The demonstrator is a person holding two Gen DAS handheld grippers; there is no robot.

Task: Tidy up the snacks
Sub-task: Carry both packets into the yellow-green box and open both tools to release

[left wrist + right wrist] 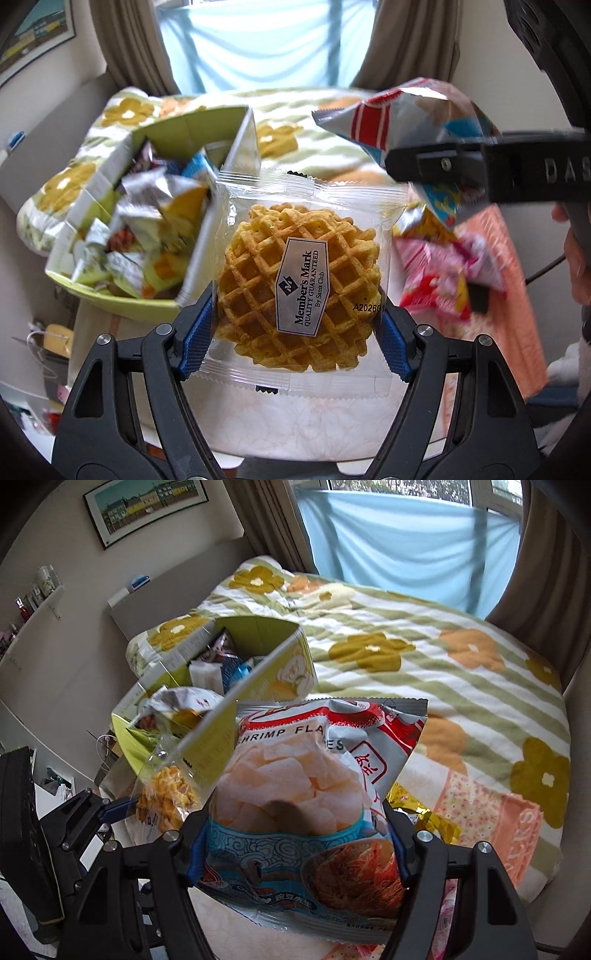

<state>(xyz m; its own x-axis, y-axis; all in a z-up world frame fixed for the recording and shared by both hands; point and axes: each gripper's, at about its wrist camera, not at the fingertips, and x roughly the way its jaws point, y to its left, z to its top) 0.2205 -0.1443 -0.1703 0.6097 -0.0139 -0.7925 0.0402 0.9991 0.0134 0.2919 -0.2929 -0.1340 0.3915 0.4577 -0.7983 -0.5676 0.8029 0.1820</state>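
My left gripper (295, 328) is shut on a clear-wrapped Member's Mark waffle (295, 288) and holds it up over the bed. A green cardboard box (122, 301) full of snack packets lies to its left. My right gripper (295, 845) is shut on a shrimp flavoured chips bag (295, 794) and holds it above the bed. That bag (399, 114) and the right gripper (443, 168) show at the upper right of the left wrist view. The box (258, 631) and the left gripper with the waffle (166, 797) show at the left of the right wrist view.
A flowered bedspread (424, 657) covers the bed. Loose pink and red snack packets (436, 280) lie on an orange towel (513, 273) to the right. A gold packet (424, 812) lies under the chips bag. A shelf (33, 616) and a window curtain (406, 542) stand behind.
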